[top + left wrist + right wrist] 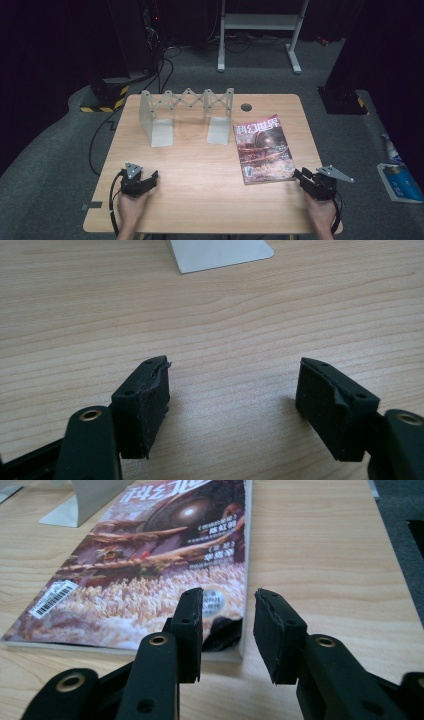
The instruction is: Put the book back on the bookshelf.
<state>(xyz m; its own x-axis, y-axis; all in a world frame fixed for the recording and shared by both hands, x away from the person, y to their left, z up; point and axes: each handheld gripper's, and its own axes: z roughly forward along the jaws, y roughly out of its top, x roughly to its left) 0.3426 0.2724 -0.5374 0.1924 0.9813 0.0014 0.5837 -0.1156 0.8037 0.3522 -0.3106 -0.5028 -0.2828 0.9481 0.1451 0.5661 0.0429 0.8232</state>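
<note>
High view: wooden table with a magazine lying flat, cover up, on the right half, just right of an expandable grey book rack standing near the far edge. Round grommet hole in the tabletop beyond the magazine's far edge.

Right gripper held low at the near right of the table, pointing toward the magazine's near right corner and just beside it. Right hand entering from the bottom edge. In the right gripper view: right gripper with jaws apart by a narrow gap, straddling the magazine's near corner; one jaw over the cover, the other beyond the right edge, over bare wood. Contact between pads and paper not discernible; nothing clamped. Barcode label visible at the near left corner of the cover, foot of the rack at upper left.

Left gripper resting at the near left, well apart from the magazine, held by the left hand. In the left gripper view: left gripper with jaws spread wide over bare tabletop, nothing between them; corner of a rack base plate at the top edge.
</note>
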